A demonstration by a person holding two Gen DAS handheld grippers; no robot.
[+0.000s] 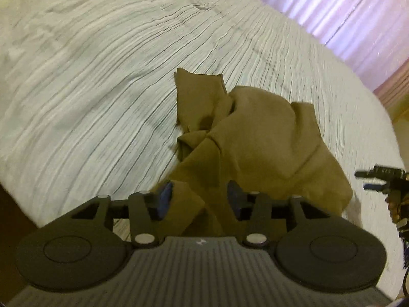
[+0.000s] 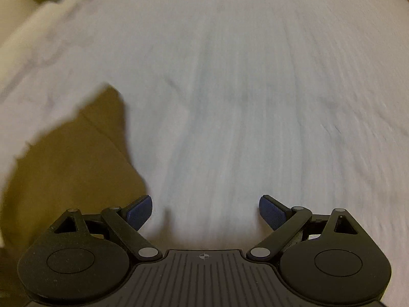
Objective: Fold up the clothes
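Here your left gripper (image 1: 200,199) has olive cloth between its fingers; your right gripper (image 2: 205,211) is spread wide, holding nothing.

The olive garment (image 1: 250,138) lies crumpled on the ribbed white bedspread (image 1: 89,89), a strip running between your left blue pads (image 1: 166,199), though whether they pinch it I cannot tell. Your right view is blurred, with the garment at its left edge.

Bed w/ pale, crinkled bedspread (image 1: 107,81) fills most of both views; fabric ridged in fine parallel creases. Behind far edge, upper right in left-wrist view, pleated curtain (image 1: 358,12) glows pink-white w/ backlight. Right-wrist view blurred; cream pillow (image 2: 15,25) at upper left.
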